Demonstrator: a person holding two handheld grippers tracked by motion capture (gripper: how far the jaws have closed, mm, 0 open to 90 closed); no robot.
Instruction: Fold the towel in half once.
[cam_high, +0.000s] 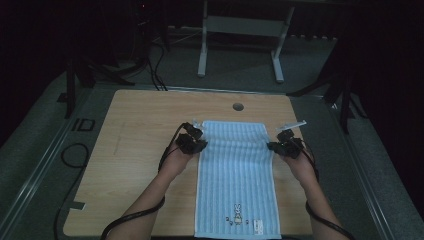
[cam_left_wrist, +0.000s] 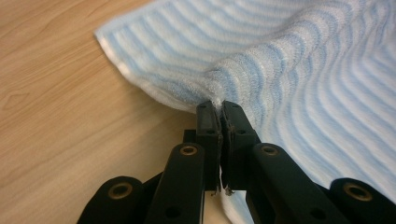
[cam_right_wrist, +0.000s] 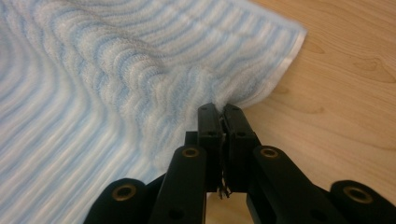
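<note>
Towel (cam_high: 235, 175): pale blue with fine white stripes running along its length; white hem at the edges; small dark cartoon print and a white label near the near end. Tabletop (cam_high: 135, 150): light wood grain, tan, with 1 dark round hole (cam_high: 238, 107) near the far edge. Left claw (cam_left_wrist: 218, 109) and right claw (cam_right_wrist: 219, 112): matte black, brass-coloured rivets. Floor (cam_high: 240, 70): dull grey-green.

You're working with the towel (cam_high: 236, 175) lying on the table (cam_high: 135, 150), running from the near edge out past your fingers (cam_left_wrist: 208, 123). Left gripper (cam_high: 199, 145) is sitting on its left edge, right gripper (cam_high: 274, 146) on its right edge, towel spanning between them.
</note>
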